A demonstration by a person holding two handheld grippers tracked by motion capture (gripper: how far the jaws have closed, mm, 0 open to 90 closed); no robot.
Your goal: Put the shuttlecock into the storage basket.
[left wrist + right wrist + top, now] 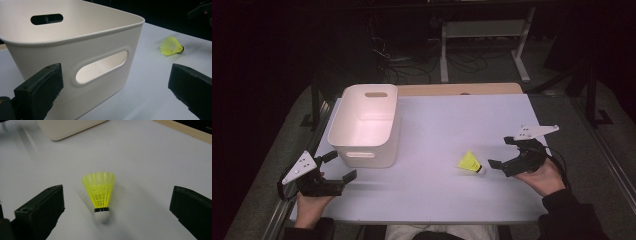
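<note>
Left gripper sits at the near left corner of the desk, jaws wide apart and holding nothing, just in front of the white bin. From its own camera the bin's near wall and slot handle are close ahead, with the yellow shuttlecock far off to the right, well apart from it.

Moving across, the shuttlecock lies on its side on the bare desk, to the right of the bin and clear of it. Its long axis runs roughly left to right across the desk: the flared yellow skirt points toward the bin, the white cork tip toward the right hand.

Further right, the right gripper is just beside the shuttlecock, jaws spread and empty, aimed straight at it. In its own view the shuttlecock lies centred between the two jaws, cork nearest the camera and skirt fanning away, so the axis lines up with the gripper's reach rather than crossing it. That is the relation the pick seems to turn on: the right hand is much the nearer one, and it would only need to push forward a little and close across the cork or the narrow neck of the skirt.

No brand, label or writing is readable on the shuttlecock, the bin or either gripper.
</note>
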